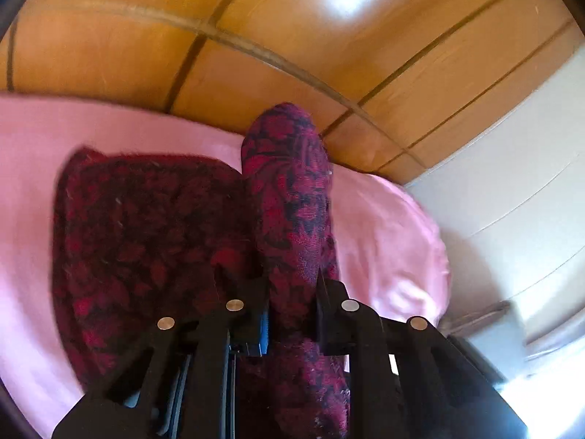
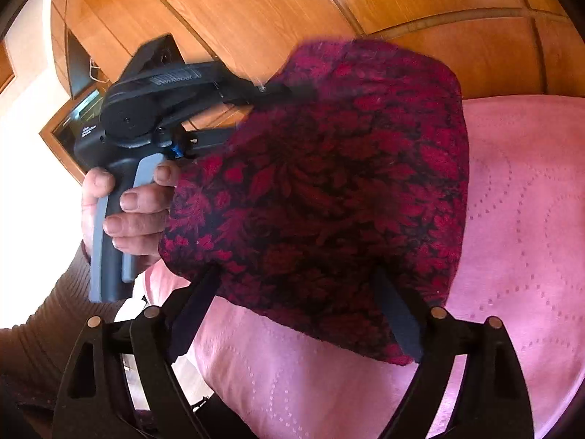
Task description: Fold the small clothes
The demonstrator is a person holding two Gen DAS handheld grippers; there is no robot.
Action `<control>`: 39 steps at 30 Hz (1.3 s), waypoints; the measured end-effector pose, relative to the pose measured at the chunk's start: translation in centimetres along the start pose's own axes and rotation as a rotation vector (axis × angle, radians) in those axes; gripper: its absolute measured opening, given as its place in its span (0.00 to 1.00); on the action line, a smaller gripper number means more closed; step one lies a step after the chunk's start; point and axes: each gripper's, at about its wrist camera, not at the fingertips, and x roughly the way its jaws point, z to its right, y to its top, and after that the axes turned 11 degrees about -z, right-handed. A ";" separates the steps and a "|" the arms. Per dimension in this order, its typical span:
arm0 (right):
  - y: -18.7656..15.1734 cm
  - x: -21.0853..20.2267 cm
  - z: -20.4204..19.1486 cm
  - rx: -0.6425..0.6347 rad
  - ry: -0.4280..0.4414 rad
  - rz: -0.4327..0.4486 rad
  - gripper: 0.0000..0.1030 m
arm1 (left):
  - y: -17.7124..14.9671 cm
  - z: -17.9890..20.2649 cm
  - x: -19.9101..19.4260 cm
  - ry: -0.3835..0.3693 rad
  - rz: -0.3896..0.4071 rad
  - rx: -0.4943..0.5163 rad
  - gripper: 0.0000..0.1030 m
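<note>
Pinching a raised fold of the dark red patterned cloth (image 1: pixel 289 190), the left gripper (image 1: pixel 292 292) has its jaws pressed onto the fabric. The right gripper (image 2: pixel 292 314) stands spread wide, apparently not pressing the cloth edge lying between its fingers. Most of the cloth rests on the pink bedspread (image 2: pixel 512 219). A hand (image 2: pixel 124 208) holds the left gripper's handle.
</note>
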 end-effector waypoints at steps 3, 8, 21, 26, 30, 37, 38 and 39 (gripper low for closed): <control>-0.1 0.4 -1.1 -0.031 0.017 -0.008 0.84 | -1.8 0.7 -2.6 0.065 0.036 0.022 0.14; 0.0 2.6 -3.4 -0.097 0.059 -0.057 0.84 | -5.1 -3.1 -6.4 0.173 0.082 -0.031 0.14; 1.4 5.6 -6.6 -0.206 -0.006 -0.192 0.82 | -8.2 -6.2 -4.7 0.496 0.128 -0.093 0.28; 5.9 0.6 -4.9 -0.145 -0.072 -0.017 0.77 | -9.0 -6.2 -5.2 0.532 0.163 -0.097 0.28; 10.0 2.3 -4.1 -0.107 -0.178 -0.032 0.61 | -8.9 -5.8 -4.7 0.537 0.173 -0.099 0.28; 16.1 10.1 -2.7 -0.107 -0.390 -0.188 0.66 | -8.9 -6.7 -4.1 0.536 0.185 -0.131 0.28; 16.2 11.5 -1.8 -0.111 -0.416 -0.213 0.68 | -8.8 -6.8 -4.1 0.547 0.185 -0.127 0.28; 16.4 12.2 -1.5 -0.118 -0.435 -0.225 0.69 | -8.8 -6.9 -4.0 0.561 0.184 -0.126 0.28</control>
